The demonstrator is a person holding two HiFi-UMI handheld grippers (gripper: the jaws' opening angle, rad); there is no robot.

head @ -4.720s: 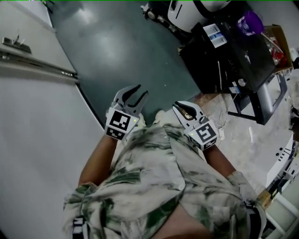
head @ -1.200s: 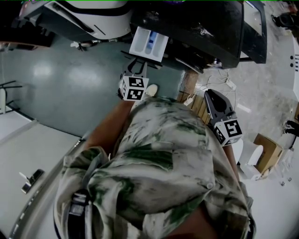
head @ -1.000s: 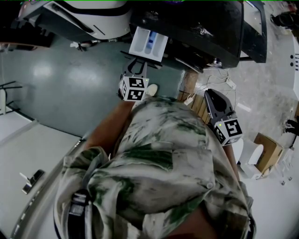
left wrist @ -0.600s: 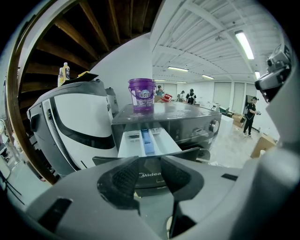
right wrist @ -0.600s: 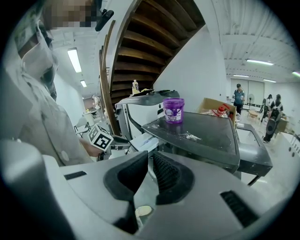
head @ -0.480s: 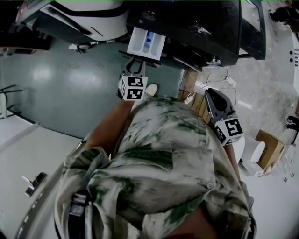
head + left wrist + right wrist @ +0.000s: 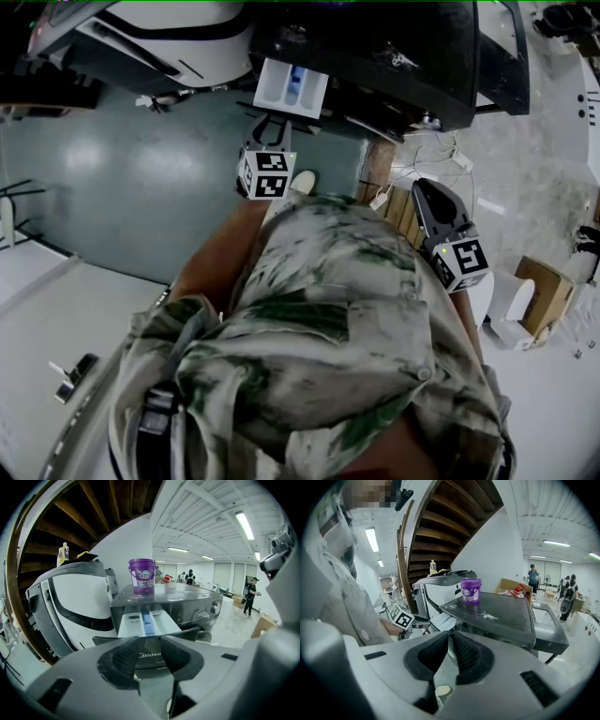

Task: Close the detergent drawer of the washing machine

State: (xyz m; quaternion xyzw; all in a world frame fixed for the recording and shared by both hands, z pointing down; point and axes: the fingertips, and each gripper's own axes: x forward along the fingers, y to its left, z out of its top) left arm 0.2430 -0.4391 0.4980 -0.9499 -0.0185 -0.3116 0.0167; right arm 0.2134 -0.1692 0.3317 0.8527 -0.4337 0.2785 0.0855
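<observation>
Drawer (image 7: 291,86) juts out of the washer (image 7: 394,47) in the head view, left gripper (image 7: 272,127) just short of it, right gripper (image 7: 424,190) aside; left gripper view shows parted, empty jaws, right gripper view clenched empty ones; an off-centre push could jam it.

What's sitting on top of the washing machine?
A purple tub stands on the washing machine, with pale specks beside it. What the tub holds cannot be seen.
</observation>
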